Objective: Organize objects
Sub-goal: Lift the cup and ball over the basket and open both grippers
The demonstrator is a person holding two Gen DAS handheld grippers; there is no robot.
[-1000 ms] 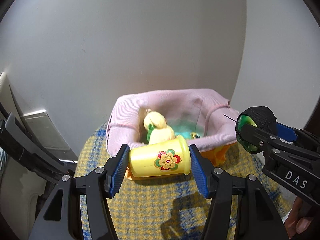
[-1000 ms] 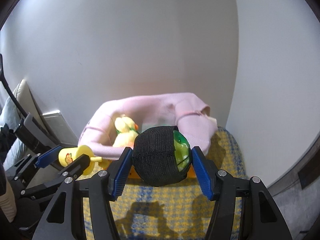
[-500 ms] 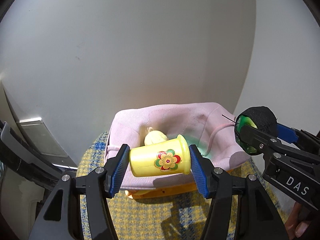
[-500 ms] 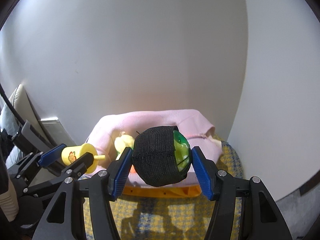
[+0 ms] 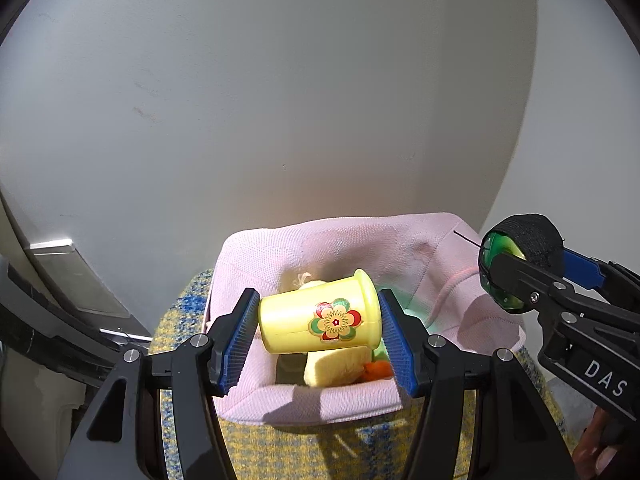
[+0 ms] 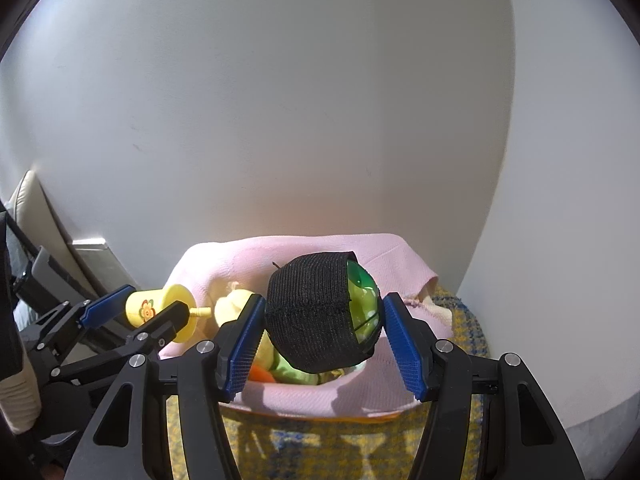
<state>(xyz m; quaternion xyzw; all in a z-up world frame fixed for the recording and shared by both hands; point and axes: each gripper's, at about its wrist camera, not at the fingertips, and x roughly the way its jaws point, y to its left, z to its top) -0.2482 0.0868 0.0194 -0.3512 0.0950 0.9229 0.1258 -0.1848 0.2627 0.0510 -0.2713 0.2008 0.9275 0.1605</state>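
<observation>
My left gripper (image 5: 318,330) is shut on a yellow cup (image 5: 320,318) with a flower sticker, held sideways over the pink cloth-lined basket (image 5: 320,404). My right gripper (image 6: 322,330) is shut on a green ball (image 6: 360,308) half wrapped in black knit, also above the basket (image 6: 352,396). A yellow plush duck (image 5: 336,366) lies inside the basket under the cup. The right gripper with the ball (image 5: 520,264) shows at the right of the left wrist view. The left gripper with the cup (image 6: 160,310) shows at the left of the right wrist view.
The basket stands on a yellow and blue woven surface (image 5: 304,456) in a corner of white walls (image 5: 280,100). A grey panel (image 5: 80,280) leans against the wall at left. Green and orange items (image 6: 280,374) lie inside the basket.
Both grippers have moved forward and up over the basket, each still holding its object. The cup now hangs above the duck inside the basket opening.
</observation>
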